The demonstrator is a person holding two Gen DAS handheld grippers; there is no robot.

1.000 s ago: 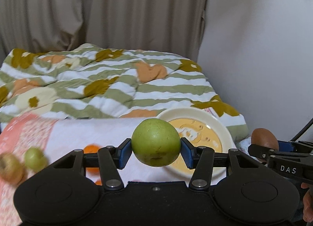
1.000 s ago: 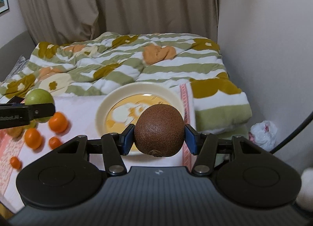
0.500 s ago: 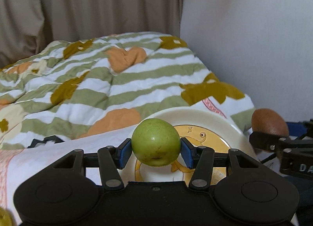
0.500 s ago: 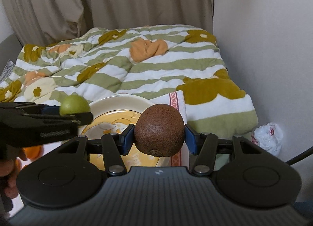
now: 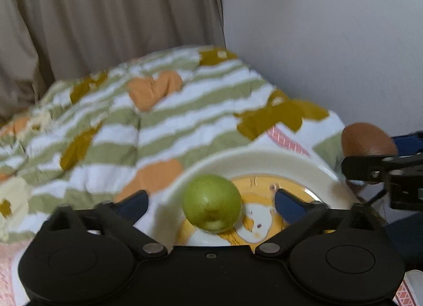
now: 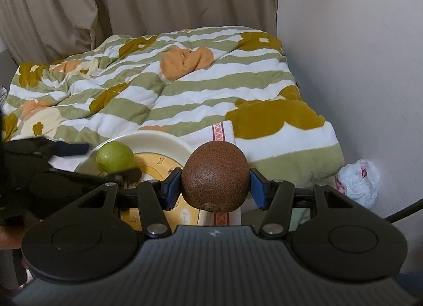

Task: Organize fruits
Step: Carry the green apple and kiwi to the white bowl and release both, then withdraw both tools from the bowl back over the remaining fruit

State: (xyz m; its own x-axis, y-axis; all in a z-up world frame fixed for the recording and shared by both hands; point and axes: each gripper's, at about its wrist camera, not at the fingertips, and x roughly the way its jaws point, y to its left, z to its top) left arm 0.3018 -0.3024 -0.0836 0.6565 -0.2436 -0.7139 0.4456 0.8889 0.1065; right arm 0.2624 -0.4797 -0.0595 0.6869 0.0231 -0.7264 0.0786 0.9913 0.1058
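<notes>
Left jaws spread beside smooth green fruit, right jaws clamping fuzzy kiwi

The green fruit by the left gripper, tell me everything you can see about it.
The green fruit is round, smooth and yellow-green, with a small dimple facing the left wrist camera. It sits between the fingers of the left gripper, whose jaws are spread with a gap on each side, so nothing grips it. It is over the cream plate, near its left rim; whether it rests there or is dropping is unclear. The right wrist view shows no damage.
</notes>
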